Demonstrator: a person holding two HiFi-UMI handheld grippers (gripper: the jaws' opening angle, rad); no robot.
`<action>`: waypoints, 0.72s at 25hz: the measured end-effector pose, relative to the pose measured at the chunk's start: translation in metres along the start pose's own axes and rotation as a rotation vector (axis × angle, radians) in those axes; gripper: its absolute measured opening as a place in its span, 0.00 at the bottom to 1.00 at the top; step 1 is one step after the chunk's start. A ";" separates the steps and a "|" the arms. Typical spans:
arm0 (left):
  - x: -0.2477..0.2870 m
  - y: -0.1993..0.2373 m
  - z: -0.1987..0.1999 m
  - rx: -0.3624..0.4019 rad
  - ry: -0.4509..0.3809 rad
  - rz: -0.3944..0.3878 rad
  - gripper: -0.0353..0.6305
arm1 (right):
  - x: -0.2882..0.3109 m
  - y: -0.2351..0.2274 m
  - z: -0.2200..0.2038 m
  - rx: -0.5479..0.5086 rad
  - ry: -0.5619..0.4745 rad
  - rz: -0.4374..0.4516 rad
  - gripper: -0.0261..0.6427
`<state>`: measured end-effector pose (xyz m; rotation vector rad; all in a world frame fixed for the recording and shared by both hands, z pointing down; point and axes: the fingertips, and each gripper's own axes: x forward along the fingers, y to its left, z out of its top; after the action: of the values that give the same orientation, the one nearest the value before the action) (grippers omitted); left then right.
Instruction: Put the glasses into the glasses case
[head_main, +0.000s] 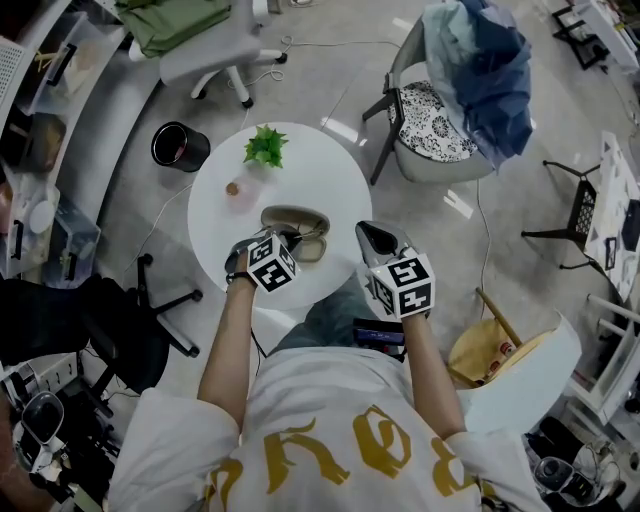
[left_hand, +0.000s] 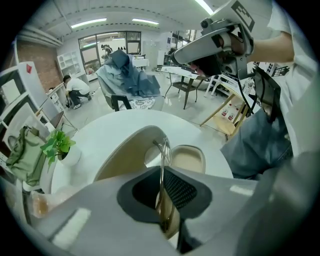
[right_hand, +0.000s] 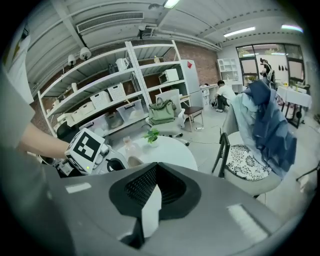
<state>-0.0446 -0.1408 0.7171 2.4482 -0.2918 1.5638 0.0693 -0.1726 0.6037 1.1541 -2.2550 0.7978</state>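
An open beige glasses case lies near the middle of the round white table. My left gripper hovers at the case's near side, shut on the clear-framed glasses. In the left gripper view the thin frame stands edge-on between the jaws, over the case's lid and its shallow base. My right gripper is raised at the table's near right edge, clear of the case. Its jaws are shut with nothing between them.
A small potted plant and a small pinkish item stand at the table's far left. A chair draped with blue clothes is at the back right. A black bin and office chairs stand to the left.
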 end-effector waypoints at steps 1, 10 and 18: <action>0.000 0.001 0.000 -0.006 0.001 0.004 0.09 | 0.000 0.001 -0.002 -0.022 0.016 -0.001 0.08; -0.002 0.005 0.004 -0.016 -0.015 0.031 0.16 | -0.007 0.007 -0.002 -0.026 0.008 0.017 0.08; -0.010 0.011 0.012 -0.032 -0.056 0.069 0.21 | -0.013 0.001 -0.007 -0.087 0.046 -0.036 0.08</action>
<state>-0.0414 -0.1540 0.7039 2.4853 -0.4113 1.5076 0.0766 -0.1596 0.6002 1.1219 -2.2024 0.6985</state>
